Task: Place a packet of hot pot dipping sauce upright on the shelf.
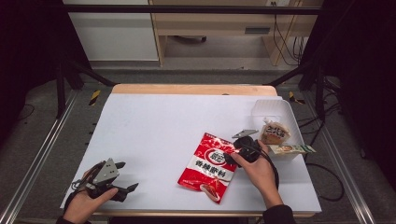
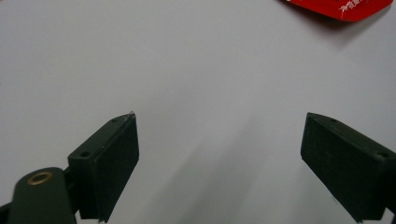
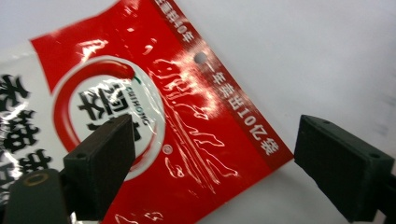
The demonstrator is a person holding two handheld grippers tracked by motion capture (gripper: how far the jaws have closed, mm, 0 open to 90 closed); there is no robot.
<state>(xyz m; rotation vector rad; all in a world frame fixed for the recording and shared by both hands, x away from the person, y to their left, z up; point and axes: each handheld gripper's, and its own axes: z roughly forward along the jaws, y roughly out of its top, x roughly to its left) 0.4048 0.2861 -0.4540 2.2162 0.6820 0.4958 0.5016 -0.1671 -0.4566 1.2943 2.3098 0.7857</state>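
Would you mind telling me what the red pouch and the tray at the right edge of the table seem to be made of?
The red pouch looks like glossy plastic film: bright glare streaks and fine wrinkles run across its print, and a punched hang hole sits near the sealed edge. The tray seems to be thin, translucent white plastic with a matte look, since the table shows faintly through its wall; it holds two snack packets.

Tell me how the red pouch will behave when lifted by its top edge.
The red pouch will probably sag: it looks like thin film lying flat. Its glossy, glare-streaked surface may be slippery. Being flat, it should not roll. The right tool stands open over its edge.
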